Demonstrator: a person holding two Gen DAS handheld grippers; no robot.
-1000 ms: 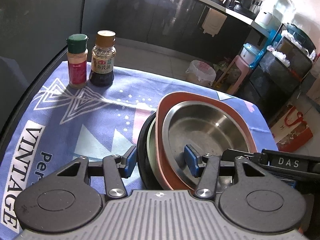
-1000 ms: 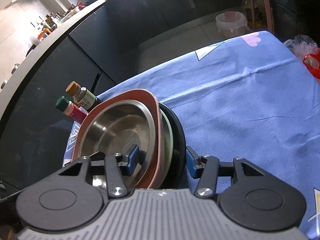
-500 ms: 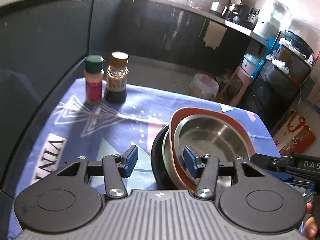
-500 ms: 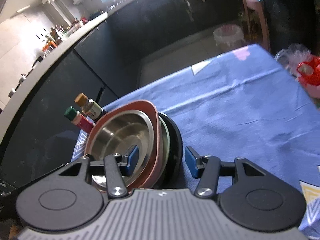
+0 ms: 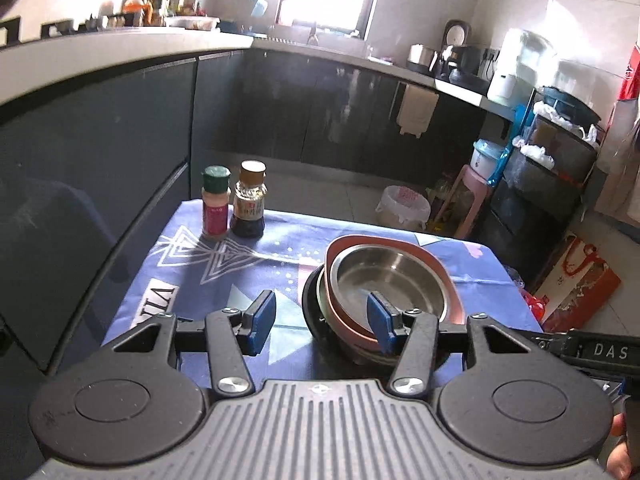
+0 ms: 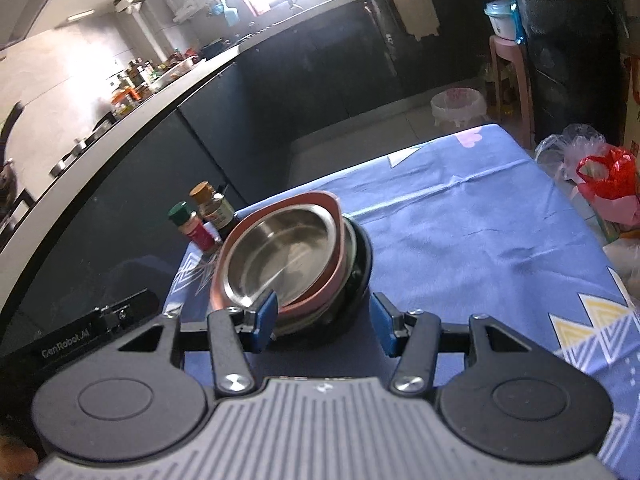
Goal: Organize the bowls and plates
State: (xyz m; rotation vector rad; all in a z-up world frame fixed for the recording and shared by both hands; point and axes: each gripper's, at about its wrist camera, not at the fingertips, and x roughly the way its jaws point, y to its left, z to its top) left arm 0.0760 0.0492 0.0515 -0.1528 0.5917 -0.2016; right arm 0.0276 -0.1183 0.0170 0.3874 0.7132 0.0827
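Observation:
A stack of dishes sits on the blue tablecloth (image 5: 276,256): a steel bowl (image 5: 384,276) inside a pink squarish plate (image 5: 436,268), over a metal dish and a black plate (image 5: 310,300). The stack also shows in the right wrist view, with the steel bowl (image 6: 280,256), pink plate (image 6: 320,292) and black plate (image 6: 360,272). My left gripper (image 5: 322,322) is open and empty, held back from the stack's near left edge. My right gripper (image 6: 324,322) is open and empty, just short of the stack's near rim.
Two seasoning bottles, a green-capped one (image 5: 216,202) and a brown-capped one (image 5: 249,200), stand at the cloth's far left corner. Dark kitchen cabinets (image 5: 320,104) lie beyond the table. A red bag (image 6: 608,180) and a pink stool (image 5: 468,196) stand off the right side.
Both grippers have pulled back and risen away from the stack, which now looks smaller and farther. The dishes have not moved. Both grippers stay open.

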